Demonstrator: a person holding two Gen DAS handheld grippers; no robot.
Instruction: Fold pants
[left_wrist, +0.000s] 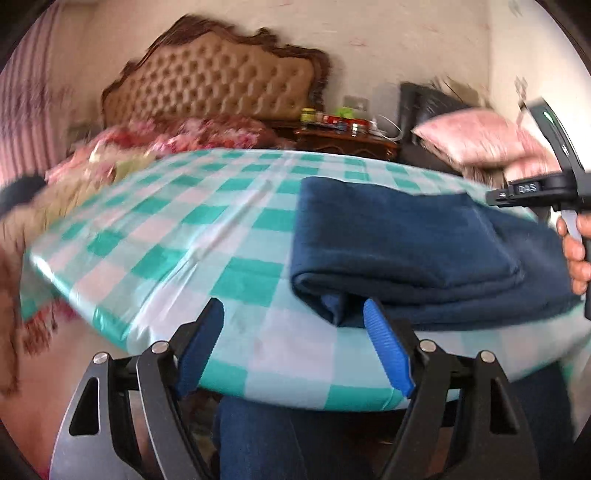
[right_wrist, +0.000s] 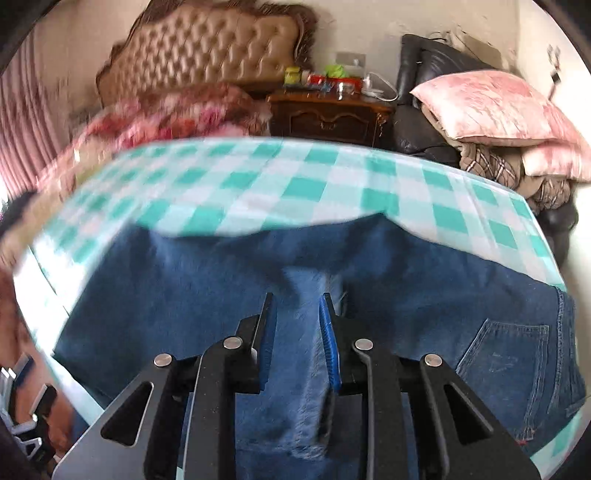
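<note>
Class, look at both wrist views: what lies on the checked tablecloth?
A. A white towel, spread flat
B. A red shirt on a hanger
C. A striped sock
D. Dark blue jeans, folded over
D: the jeans lie folded on the tablecloth, back pocket showing.
</note>
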